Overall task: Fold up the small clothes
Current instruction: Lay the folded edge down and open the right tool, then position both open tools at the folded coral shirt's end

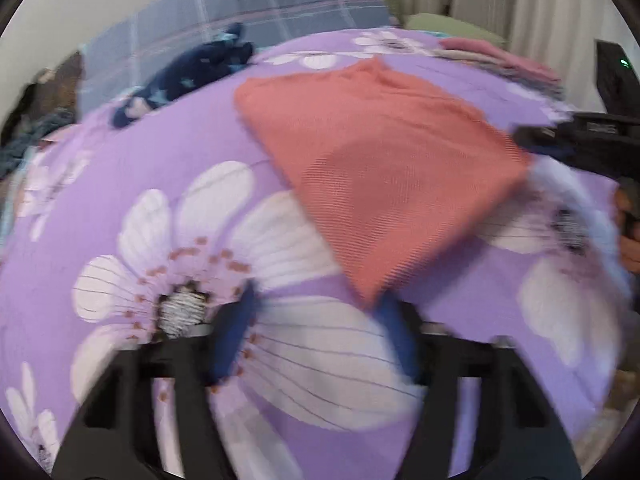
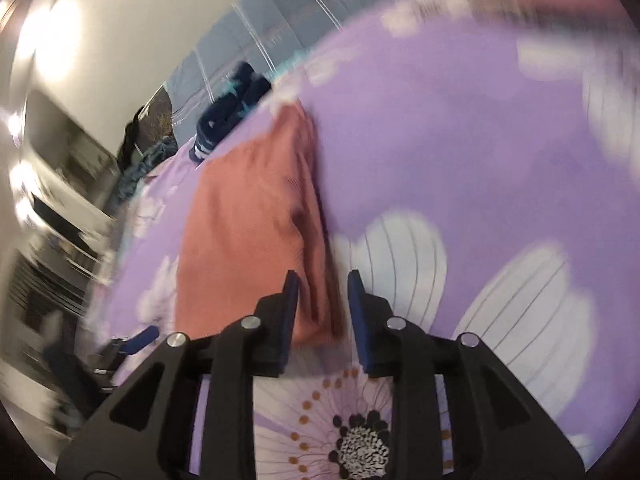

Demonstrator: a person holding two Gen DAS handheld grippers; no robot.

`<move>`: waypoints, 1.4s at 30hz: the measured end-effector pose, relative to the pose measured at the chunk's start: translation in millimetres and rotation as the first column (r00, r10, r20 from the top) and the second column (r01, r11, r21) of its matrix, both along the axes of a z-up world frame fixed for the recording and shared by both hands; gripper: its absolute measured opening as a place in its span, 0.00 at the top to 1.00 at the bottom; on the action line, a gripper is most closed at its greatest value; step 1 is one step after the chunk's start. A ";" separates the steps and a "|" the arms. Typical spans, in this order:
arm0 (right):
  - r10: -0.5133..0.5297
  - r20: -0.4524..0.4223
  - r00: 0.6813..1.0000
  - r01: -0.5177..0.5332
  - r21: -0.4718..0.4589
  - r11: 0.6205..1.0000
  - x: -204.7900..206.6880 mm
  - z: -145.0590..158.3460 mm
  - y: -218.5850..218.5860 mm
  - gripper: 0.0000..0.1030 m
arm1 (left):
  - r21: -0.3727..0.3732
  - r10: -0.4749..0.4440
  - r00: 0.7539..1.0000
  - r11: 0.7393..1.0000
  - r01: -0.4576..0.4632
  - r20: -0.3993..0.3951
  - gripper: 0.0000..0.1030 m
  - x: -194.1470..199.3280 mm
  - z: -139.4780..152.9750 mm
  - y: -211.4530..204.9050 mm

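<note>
Jaws on the left gripper (image 1: 316,312) stood apart over the purple bed cover printed with large white flowers (image 1: 168,168), and the nearest corner of the salmon-pink ribbed knit garment (image 1: 372,160) came down just in front of them, against the inner side of the right-hand pad. Blur hid whether that pad touched the cloth; nothing showed pressed between the two pads, so the left gripper read as released. On the right gripper (image 2: 322,300) the jaws were also parted, with the near end of the same garment (image 2: 256,232) lying in the gap, closer to the left-hand pad (image 2: 290,312) than to the other, and neither pad visibly squeezing it. That gripper too read as let go.

The garment lay folded flat on the bed cover, ahead of both pairs of jaws and between them, its long folded edge running away from the right gripper's jaws.

By its look the knit was light, soft and limp, with a ribbed surface that should give the pads good friction. It would likely sag and unfold if lifted by a single layer. A sensible hold would be at the corners nearest each pair of jaws, pinching all layers together at the folded edge.

Beyond the jaws, well apart from the garment, lay a dark navy crumpled garment (image 1: 188,72) and a stack of folded pink and grey clothes (image 1: 504,60).
</note>
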State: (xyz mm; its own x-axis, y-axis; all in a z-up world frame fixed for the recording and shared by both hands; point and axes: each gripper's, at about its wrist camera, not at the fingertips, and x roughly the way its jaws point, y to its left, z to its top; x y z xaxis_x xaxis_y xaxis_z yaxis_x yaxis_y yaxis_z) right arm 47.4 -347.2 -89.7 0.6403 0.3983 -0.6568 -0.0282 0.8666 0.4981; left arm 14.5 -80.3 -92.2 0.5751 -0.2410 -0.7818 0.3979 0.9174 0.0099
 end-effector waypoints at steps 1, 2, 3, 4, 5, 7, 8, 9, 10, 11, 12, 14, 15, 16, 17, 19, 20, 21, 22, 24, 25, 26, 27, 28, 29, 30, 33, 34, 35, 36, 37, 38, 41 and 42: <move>0.027 0.051 0.998 -0.025 -0.051 0.998 -2.7 10.1 8.4 0.74 | -0.043 -0.032 0.999 0.999 0.032 -0.011 0.76 -4.5 6.5 -0.9; 0.059 0.083 0.995 -0.053 -0.070 0.996 -3.1 17.5 15.2 0.74 | -0.066 -0.054 0.998 0.996 0.054 -0.008 0.80 -7.2 12.2 -2.5; 0.097 0.108 0.989 -0.089 -0.077 0.993 -3.5 21.8 22.0 0.78 | -0.088 -0.085 0.996 0.992 0.085 0.012 0.81 -10.0 21.1 -5.5; 0.144 0.129 0.981 -0.135 -0.080 0.988 -2.8 24.7 30.8 0.79 | -0.097 -0.103 0.994 0.990 0.105 0.031 0.81 -10.9 26.4 -8.5; 0.183 0.136 0.974 -0.173 -0.085 0.981 -0.6 24.7 39.3 0.80 | -0.110 -0.120 0.991 0.986 0.125 0.056 0.81 -10.6 32.4 -12.7; 0.216 0.114 0.970 -0.205 -0.100 0.974 5.3 15.6 48.2 0.81 | -0.121 -0.123 0.989 0.984 0.132 0.077 0.81 -3.4 33.6 -20.1; 0.207 0.083 0.975 -0.197 -0.115 0.974 11.2 7.3 50.7 0.82 | -0.119 -0.123 0.990 0.984 0.130 0.064 0.81 2.2 28.0 -23.6; 0.170 0.028 0.985 -0.164 -0.145 0.976 18.9 -5.0 49.9 0.88 | -0.110 -0.123 0.992 0.986 0.126 0.039 0.81 9.1 19.0 -26.3; 0.133 -0.011 0.991 -0.133 -0.171 0.976 23.5 -15.3 46.7 0.98 | -0.076 -0.111 0.994 0.991 0.110 -0.005 0.81 17.5 2.0 -29.3; 0.103 -0.035 0.994 -0.108 -0.175 0.979 27.0 -26.5 41.4 1.00 | -0.062 -0.106 0.994 0.993 0.104 -0.030 0.80 21.9 -13.2 -29.8; 0.104 -0.029 0.994 -0.107 -0.140 0.984 26.9 -29.9 37.5 1.00 | -0.083 -0.109 0.994 0.991 0.108 -0.003 0.80 20.1 -16.2 -27.1; 0.115 -0.031 0.993 -0.117 -0.109 0.987 24.2 -28.6 31.8 1.00 | -0.096 -0.113 0.994 0.989 0.112 -0.005 0.80 19.2 -12.4 -24.0; 0.119 -0.031 0.992 -0.122 -0.117 0.986 23.7 -27.1 31.6 1.00 | -0.099 -0.115 0.993 0.989 0.113 -0.012 0.80 19.7 -11.3 -23.4; 0.128 -0.028 0.991 -0.131 -0.125 0.983 22.3 -23.4 29.8 0.98 | -0.096 -0.117 0.993 0.989 0.114 -0.022 0.80 21.2 -10.5 -23.7; 0.137 -0.025 0.990 -0.139 -0.125 0.982 23.6 -19.6 31.3 0.92 | -0.091 -0.119 0.993 0.989 0.116 -0.029 0.80 22.3 -7.9 -24.6; 0.157 0.005 0.988 -0.155 -0.122 0.980 25.0 -5.7 32.4 0.89 | -0.086 -0.131 0.991 0.988 0.129 -0.013 0.78 25.4 1.7 -26.6; 0.163 0.026 0.986 -0.159 -0.124 0.979 28.9 1.1 32.3 0.89 | -0.079 -0.131 0.991 0.988 0.132 0.020 0.77 27.8 9.3 -26.6; 0.163 0.034 0.986 -0.158 -0.128 0.979 34.2 6.3 30.9 0.88 | -0.069 -0.127 0.991 0.989 0.130 0.053 0.75 33.3 17.3 -26.0; 0.164 0.042 0.986 -0.158 -0.126 0.979 43.2 12.6 31.0 0.88 | -0.064 -0.118 0.990 0.990 0.123 0.074 0.74 37.4 22.3 -23.5; 0.182 0.052 0.982 -0.174 -0.123 0.977 53.2 21.5 37.0 0.88 | -0.071 -0.081 0.991 0.993 0.089 0.111 0.74 56.7 31.8 -19.5; 0.194 0.052 0.980 -0.186 -0.127 0.974 62.5 24.4 39.9 0.88 | -0.092 -0.061 0.992 0.993 0.071 0.112 0.73 70.6 34.9 -14.9; 0.201 0.052 0.978 -0.193 -0.129 0.973 69.0 26.0 42.1 0.88 | -0.112 -0.042 0.993 0.992 0.054 0.106 0.73 80.5 35.5 -12.3; 0.215 0.048 0.975 -0.208 -0.122 0.970 79.1 25.5 45.1 0.88 | -0.143 -0.006 0.996 0.990 0.019 0.091 0.72 98.5 34.4 -6.7; 0.227 0.044 0.973 -0.221 -0.110 0.969 84.0 24.3 46.7 0.88 | -0.154 0.018 0.996 0.988 -0.005 0.084 0.70 109.2 33.2 -6.4; 0.235 0.038 0.971 -0.230 -0.095 0.968 90.4 21.9 48.2 0.88 | -0.161 0.034 0.996 0.987 -0.021 0.078 0.70 119.6 31.0 -4.7; 0.234 0.026 0.972 -0.231 -0.086 0.969 97.6 17.5 48.5 0.88 | -0.166 0.048 0.996 0.985 -0.035 0.073 0.65 130.0 28.7 -2.5; 0.197 -0.024 0.980 -0.199 -0.068 0.978 115.3 -5.5 42.8 0.94 | -0.140 0.082 0.996 0.987 -0.074 0.047 0.41 161.1 13.0 -3.6; 0.194 -0.028 0.981 -0.195 -0.050 0.980 115.7 -11.7 41.2 0.96 | -0.094 0.095 0.994 0.991 -0.090 0.049 0.37 168.9 4.9 -5.8; 0.193 -0.026 0.981 -0.193 -0.024 0.981 117.1 -18.6 37.2 0.96 | -0.043 0.109 0.993 0.993 -0.106 0.053 0.31 177.3 -3.8 -6.7; 0.196 -0.017 0.981 -0.196 0.001 0.981 117.3 -22.8 33.5 0.99 | -0.001 0.126 0.990 0.992 -0.126 0.059 0.18 183.0 -14.5 -6.0; 0.196 -0.013 0.981 -0.196 0.016 0.981 117.2 -24.5 30.7 1.00 | -0.044 0.142 0.990 0.989 -0.141 0.025 0.17 188.2 -20.6 1.4; 0.191 -0.014 0.982 -0.190 0.023 0.981 117.3 -25.8 28.5 1.00 | -0.084 0.154 0.988 0.985 -0.153 0.007 0.18 190.0 -18.5 8.9; 0.186 -0.019 0.982 -0.183 0.080 0.980 117.9 -29.3 21.7 1.00 | -0.092 0.175 0.984 0.981 -0.173 0.018 0.18 184.2 -18.8 13.8; 0.183 -0.022 0.983 -0.180 0.092 0.979 118.0 -30.5 20.2 1.00 | -0.088 0.178 0.984 0.981 -0.175 0.025 0.18 183.1 -17.9 13.5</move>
